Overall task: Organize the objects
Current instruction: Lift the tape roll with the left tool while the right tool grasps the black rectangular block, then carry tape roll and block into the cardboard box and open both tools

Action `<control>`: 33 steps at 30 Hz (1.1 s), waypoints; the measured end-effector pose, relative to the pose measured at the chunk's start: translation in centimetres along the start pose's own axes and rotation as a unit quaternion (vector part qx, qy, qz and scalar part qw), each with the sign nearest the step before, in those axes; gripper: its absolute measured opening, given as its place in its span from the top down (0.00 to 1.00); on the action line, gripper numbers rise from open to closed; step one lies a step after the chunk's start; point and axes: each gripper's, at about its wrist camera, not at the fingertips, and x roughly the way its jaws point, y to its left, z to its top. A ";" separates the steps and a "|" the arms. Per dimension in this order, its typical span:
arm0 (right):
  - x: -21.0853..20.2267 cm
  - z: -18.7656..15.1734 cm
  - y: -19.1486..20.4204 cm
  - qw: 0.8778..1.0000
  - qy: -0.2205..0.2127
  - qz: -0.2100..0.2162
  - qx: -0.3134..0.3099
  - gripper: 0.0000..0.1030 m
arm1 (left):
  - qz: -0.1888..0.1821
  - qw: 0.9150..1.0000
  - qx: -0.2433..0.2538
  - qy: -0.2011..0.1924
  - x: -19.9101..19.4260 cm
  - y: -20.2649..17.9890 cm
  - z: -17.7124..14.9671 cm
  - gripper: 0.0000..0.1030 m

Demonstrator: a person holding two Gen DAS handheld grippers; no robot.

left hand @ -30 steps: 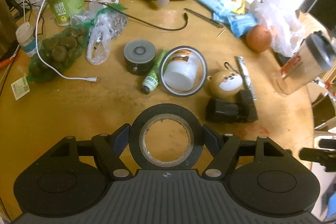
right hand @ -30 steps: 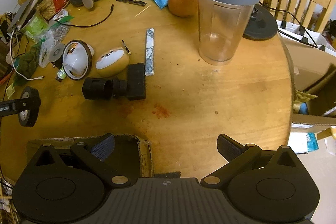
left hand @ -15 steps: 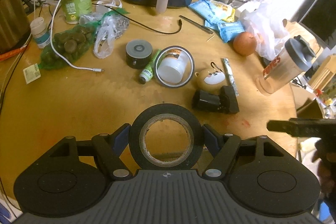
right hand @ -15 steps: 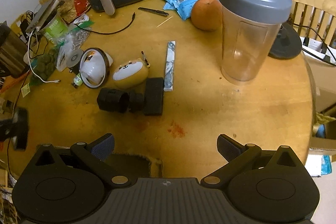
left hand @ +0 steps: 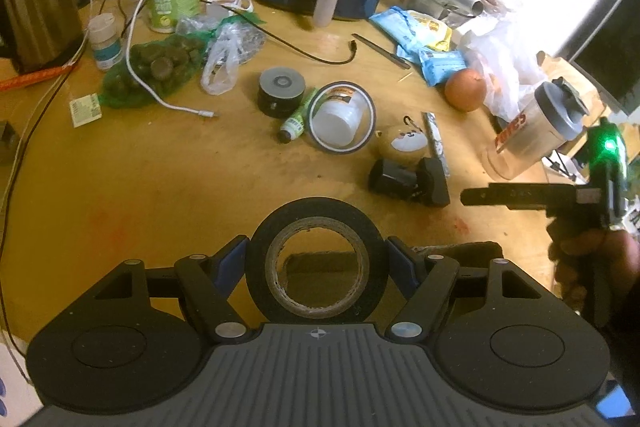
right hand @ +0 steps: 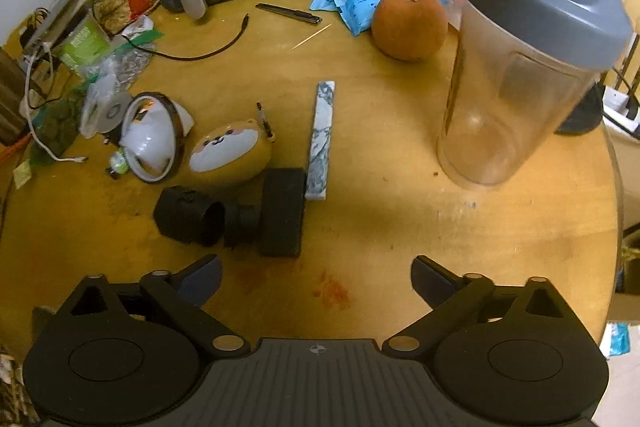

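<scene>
Before the right claw [right hand: 316, 277] the surface [right hand: 400, 227] lies bare, so there is free room straight ahead. To its left a black clamp-like part [right hand: 240, 217] and a dog-faced case [right hand: 228, 153] block the way; to the right stands a tall shaker bottle [right hand: 520, 67], with an orange [right hand: 409, 23] behind.

Shaker bottle [right hand: 532, 67] lid cut off at frame top – label on green can [left hand: 176, 1] unreadable.

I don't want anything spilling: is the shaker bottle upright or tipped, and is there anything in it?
Upright and apparently empty: the shaker bottle stands on its base on the wooden table, grey lid on top, clear body showing nothing inside.
</scene>
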 end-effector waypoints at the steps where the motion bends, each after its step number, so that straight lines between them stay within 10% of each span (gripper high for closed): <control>1: 0.3 0.2 0.1 1.000 0.000 -0.002 -0.002 0.10 | 0.001 1.000 -0.003 0.000 -0.1 0.2 -0.1 0.30; 18: 5.4 2.4 2.3 0.999 0.014 -0.025 -0.039 0.35 | 0.022 0.998 -0.053 0.004 -0.8 3.1 -1.4 0.30; 26: 6.5 2.0 3.7 0.996 0.009 -0.041 -0.077 0.66 | 0.024 0.998 -0.060 0.009 -0.7 3.4 -1.8 0.30; 33: 5.7 1.7 3.6 0.997 0.002 -0.027 -0.074 0.67 | 0.018 0.999 -0.050 0.010 -0.7 2.8 -1.9 0.30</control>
